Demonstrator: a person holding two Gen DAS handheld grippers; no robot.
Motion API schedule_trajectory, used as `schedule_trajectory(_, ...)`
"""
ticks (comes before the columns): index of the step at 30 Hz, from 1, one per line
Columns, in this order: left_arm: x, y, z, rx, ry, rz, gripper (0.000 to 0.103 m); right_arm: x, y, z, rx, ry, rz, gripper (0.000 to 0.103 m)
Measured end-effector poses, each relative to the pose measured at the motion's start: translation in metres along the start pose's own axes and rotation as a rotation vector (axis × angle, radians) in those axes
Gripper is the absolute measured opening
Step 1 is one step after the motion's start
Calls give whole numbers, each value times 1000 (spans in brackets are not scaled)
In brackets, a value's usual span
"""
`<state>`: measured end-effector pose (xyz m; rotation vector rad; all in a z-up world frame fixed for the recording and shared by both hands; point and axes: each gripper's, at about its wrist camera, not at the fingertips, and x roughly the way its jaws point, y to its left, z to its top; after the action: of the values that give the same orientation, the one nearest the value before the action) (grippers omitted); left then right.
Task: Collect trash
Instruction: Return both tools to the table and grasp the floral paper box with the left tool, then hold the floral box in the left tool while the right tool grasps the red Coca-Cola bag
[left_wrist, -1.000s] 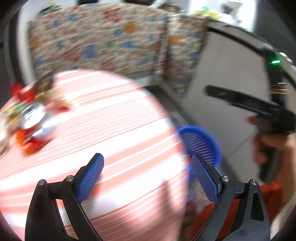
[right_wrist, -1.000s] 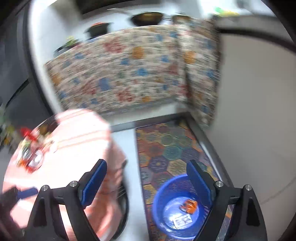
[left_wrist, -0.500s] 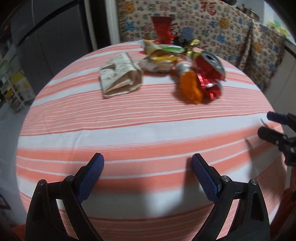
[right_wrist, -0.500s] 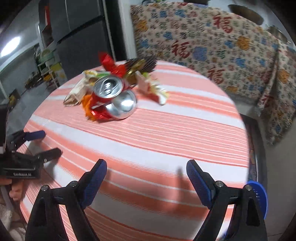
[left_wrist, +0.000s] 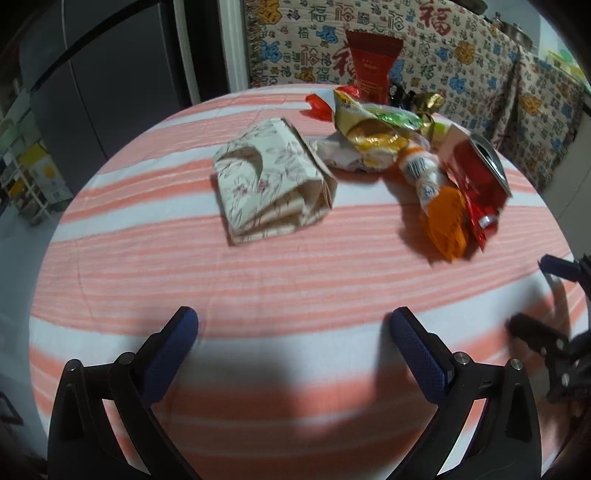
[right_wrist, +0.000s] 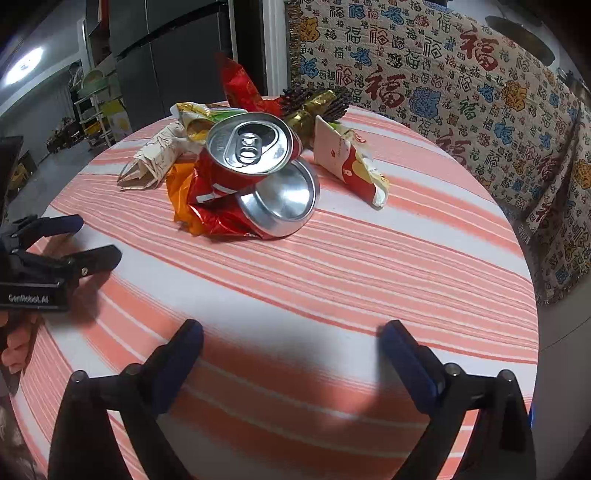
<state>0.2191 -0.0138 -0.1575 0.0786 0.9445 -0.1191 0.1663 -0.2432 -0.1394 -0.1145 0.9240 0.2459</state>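
Note:
A pile of trash lies on the far half of a round table with a striped orange-and-white cloth (left_wrist: 258, 280). It holds a folded floral paper pack (left_wrist: 271, 181), crumpled snack wrappers (left_wrist: 376, 136), an orange wrapper (left_wrist: 445, 225) and two red drink cans (right_wrist: 255, 147), the lower can (right_wrist: 280, 203) on its side. My left gripper (left_wrist: 295, 332) is open and empty over the near table edge. My right gripper (right_wrist: 291, 343) is open and empty, short of the cans. Each gripper shows in the other's view, the right (left_wrist: 554, 295) and the left (right_wrist: 62, 240).
A patterned fabric with red characters (right_wrist: 461, 85) hangs behind the table. A red envelope (left_wrist: 373, 66) stands upright at the back of the pile. A dark fridge (left_wrist: 110, 81) stands at the far left. A white-and-red wrapper (right_wrist: 351, 166) lies right of the cans.
Both grippers swung from the floor and blue basin round to the table, then moved closer to the trash pile. Both stayed open and empty.

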Motion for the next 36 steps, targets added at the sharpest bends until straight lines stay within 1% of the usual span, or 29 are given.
schedule_trajectory(7,32,5,45,-6,-1,-1,103,3,1,6,5,4,-6,103)
schedule_trajectory(10,39,8,53,-20,-3,2,103,7,1,11,0,4,-1,103)
schedule_trajectory(14,48,13,63,-43,-7,10,102,21,-1,32,-37,4,30,103)
schedule_trajectory(16,48,17,65,-55,-19,14,97,28,-1,42,-66,4,58,103)
schedule_trajectory(18,45,18,63,-62,-32,15,84,31,-3,48,-66,-6,87,103)
schedule_trajectory(20,39,19,59,-65,-54,-8,74,30,-4,52,-45,-30,125,101)
schedule_trajectory(22,38,23,57,-77,-61,-30,74,27,-3,55,-32,-56,169,72)
schedule_trajectory(23,38,22,58,-81,-63,-35,73,27,0,55,-34,-54,192,68)
schedule_trajectory(24,36,23,56,-80,-63,-34,73,26,4,53,-41,-51,185,54)
schedule_trajectory(25,34,23,54,-73,-61,-29,73,25,6,53,-54,-54,172,37)
schedule_trajectory(26,32,24,51,-59,-58,-20,73,22,10,50,-68,-56,171,30)
schedule_trajectory(27,30,24,46,-44,-55,-11,73,19,11,48,-67,-51,184,25)
schedule_trajectory(29,22,25,34,0,-48,15,74,12,14,40,-59,-43,217,27)
schedule_trajectory(32,7,33,14,22,-30,23,74,0,15,26,-75,-27,233,28)
schedule_trajectory(33,2,36,8,17,-27,22,74,-4,13,23,-68,-31,218,40)
schedule_trajectory(34,-1,37,4,13,-28,21,74,-6,11,21,-53,-37,201,64)
schedule_trajectory(35,-4,39,-1,3,-34,19,74,-11,9,21,-30,-60,186,74)
schedule_trajectory(36,-5,40,-4,-6,-43,20,74,-17,7,24,-7,-105,172,81)
